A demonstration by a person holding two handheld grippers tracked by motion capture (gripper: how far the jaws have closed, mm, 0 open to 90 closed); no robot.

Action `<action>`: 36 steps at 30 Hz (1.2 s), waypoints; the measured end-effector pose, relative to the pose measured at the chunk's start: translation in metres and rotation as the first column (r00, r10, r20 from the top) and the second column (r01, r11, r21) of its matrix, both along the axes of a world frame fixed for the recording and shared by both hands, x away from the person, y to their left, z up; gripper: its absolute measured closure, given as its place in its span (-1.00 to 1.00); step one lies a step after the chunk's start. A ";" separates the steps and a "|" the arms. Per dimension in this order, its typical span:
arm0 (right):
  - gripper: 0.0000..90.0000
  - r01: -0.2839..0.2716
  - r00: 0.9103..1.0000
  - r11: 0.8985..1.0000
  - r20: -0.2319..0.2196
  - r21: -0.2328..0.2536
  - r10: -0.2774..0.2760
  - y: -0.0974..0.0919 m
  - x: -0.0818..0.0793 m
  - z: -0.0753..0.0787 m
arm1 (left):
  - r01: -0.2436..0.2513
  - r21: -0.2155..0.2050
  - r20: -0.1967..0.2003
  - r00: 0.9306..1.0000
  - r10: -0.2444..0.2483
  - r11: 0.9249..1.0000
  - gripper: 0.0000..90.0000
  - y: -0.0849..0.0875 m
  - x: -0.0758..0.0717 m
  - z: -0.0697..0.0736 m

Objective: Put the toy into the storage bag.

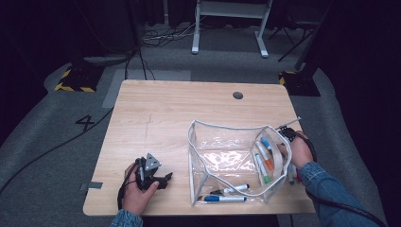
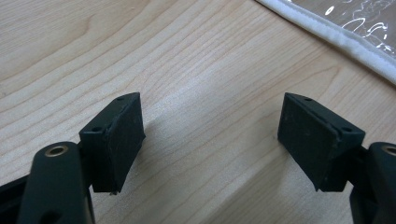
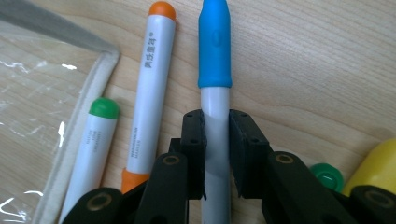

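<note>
dark carpeted floor with cables surrounds a light wooden table, which carries a clear plastic pouch with white edging at its 4 o'clock area.

right gripper: clenched on the blue-capped marker, pads pressing both sides of its white barrel just below the cap. in the high view the right hand sits at the pouch's 3 o'clock edge, and the marker lies on the table just outside that edge.

left gripper: released, jaws apart over bare wood with nothing between them; it rests in the left hand at the table's 7 o'clock corner, well apart from the pouch.

handling, as a judgement: the marker is light, stiff and smooth-walled. a round plastic barrel can roll or slide between flat pads, so the mid-barrel hold is sound; the cap is a poorer grip point, since it may pull off.

adjacent items: an orange-capped marker lies just beside the held one at its 9 o'clock, and a green-capped marker beyond it against the pouch rim. a green cap end and a yellow object sit at 4 o'clock. more markers lie at the pouch's near edge.

obstruction: the orange marker is close enough to be nudged on lifting, and the soft pouch rim may fold and block entry.
</note>
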State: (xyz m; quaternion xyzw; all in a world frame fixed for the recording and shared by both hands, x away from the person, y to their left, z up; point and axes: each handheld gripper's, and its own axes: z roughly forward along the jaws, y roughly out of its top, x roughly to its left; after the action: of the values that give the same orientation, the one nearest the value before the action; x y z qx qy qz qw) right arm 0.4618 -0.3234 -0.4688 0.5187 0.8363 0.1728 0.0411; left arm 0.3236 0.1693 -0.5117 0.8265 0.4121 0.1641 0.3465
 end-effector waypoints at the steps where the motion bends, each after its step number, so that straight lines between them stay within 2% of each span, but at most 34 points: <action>1: 0.70 0.006 1.000 1.000 0.007 0.013 -0.006 -0.001 0.000 0.003 | 0.000 0.000 0.000 1.000 0.000 1.000 -0.49 0.000 0.000 0.000; 5: 0.70 0.004 0.999 1.000 0.032 0.028 -0.005 -0.003 0.000 0.014 | 0.000 0.000 0.000 1.000 0.000 1.000 -0.49 0.000 0.000 0.000; 12: 0.70 -0.014 0.996 0.998 0.091 0.059 0.009 -0.008 -0.004 0.048 | 0.000 0.000 0.000 1.000 0.000 1.000 -0.49 0.000 0.000 0.000; 20: 0.70 -0.044 0.990 0.997 0.134 0.060 0.036 -0.015 -0.006 0.085 | 0.000 0.000 0.000 1.000 0.000 1.000 -0.49 0.000 0.000 0.000; 30: 0.70 -0.137 0.970 0.988 0.212 0.072 0.119 -0.013 -0.019 0.139 | 0.000 -0.002 0.002 1.000 0.000 1.000 -0.49 0.000 0.000 0.000; 36: 0.70 -0.208 0.948 0.976 0.259 0.058 0.187 -0.005 -0.031 0.167 | 0.000 -0.001 0.001 1.000 0.000 1.000 -0.49 0.000 0.000 0.000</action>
State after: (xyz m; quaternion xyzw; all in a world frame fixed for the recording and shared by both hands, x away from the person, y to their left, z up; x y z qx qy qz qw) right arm 0.4307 -0.3279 -0.3022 0.4074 0.8639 0.2760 0.1075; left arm 0.3237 0.1692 -0.5119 0.8262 0.4120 0.1644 0.3474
